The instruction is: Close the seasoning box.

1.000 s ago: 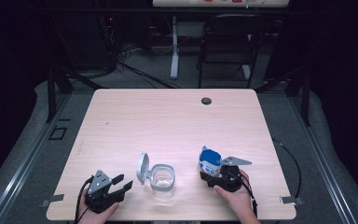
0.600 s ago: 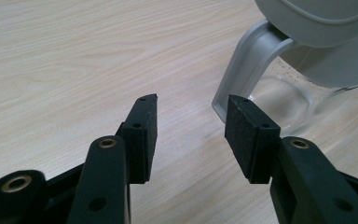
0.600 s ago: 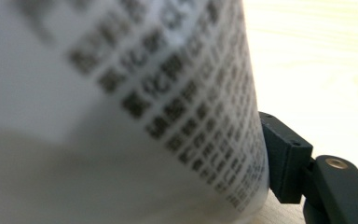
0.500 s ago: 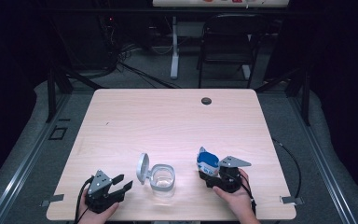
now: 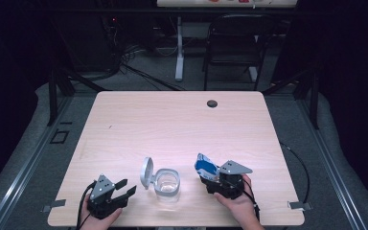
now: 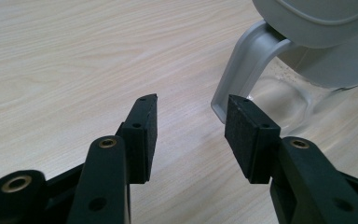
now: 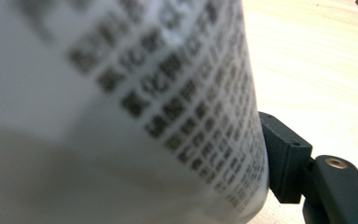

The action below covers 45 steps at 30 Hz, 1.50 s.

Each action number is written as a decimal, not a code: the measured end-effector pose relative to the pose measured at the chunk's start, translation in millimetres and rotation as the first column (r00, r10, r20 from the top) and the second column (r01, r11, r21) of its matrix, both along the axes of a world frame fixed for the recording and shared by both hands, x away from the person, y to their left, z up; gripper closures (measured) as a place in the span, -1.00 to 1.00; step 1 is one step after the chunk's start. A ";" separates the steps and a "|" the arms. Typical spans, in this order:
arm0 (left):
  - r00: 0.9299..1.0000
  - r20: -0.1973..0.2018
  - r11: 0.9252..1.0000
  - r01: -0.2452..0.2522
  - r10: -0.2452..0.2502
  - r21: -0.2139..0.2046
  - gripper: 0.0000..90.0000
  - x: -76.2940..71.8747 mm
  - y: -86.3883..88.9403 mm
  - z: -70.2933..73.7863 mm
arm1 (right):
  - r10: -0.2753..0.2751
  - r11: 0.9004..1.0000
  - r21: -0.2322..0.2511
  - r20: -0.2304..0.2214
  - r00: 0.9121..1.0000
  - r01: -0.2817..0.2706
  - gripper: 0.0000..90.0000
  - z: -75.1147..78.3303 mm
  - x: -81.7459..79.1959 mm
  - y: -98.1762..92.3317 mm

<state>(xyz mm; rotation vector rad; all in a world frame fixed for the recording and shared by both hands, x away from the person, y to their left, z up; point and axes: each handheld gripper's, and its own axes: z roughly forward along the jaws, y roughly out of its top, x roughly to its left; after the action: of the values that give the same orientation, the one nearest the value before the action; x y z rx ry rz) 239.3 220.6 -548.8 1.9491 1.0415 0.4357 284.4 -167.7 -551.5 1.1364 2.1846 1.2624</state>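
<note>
Black jaws of the right gripper clamp one blue-and-white packet, held just above the desk. The left gripper has its jaws spread wide with nothing between them, near one clear container whose one grey lid stands flipped open.

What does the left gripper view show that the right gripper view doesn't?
Left gripper view: open, empty tongs beside the hinge arm of a clear container whose grey lid is flipped up. Right gripper view: a white packet with small blurred print, close up, with a tong pad pressed to its right edge, so it looks gripped. Both share the light wooden table.
</note>
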 end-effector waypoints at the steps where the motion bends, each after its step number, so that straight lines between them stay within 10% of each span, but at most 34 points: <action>1: 1.000 0.000 1.000 0.000 0.000 0.000 0.22 -0.1 -0.1 0.0 | 0.000 1.000 0.004 0.003 1.000 0.000 -0.16 0.9 -0.1 0.8; 45: 1.000 -0.001 1.000 -0.003 0.003 -0.010 0.22 0.2 2.4 -0.4 | -0.021 0.990 -0.138 0.143 0.990 0.041 -0.16 23.5 4.8 30.8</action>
<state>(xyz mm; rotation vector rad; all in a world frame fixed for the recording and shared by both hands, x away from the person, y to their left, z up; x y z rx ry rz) 239.6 222.9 -549.2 1.9397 1.0450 0.4310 289.2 -136.9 -528.1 0.9915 2.1064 1.1207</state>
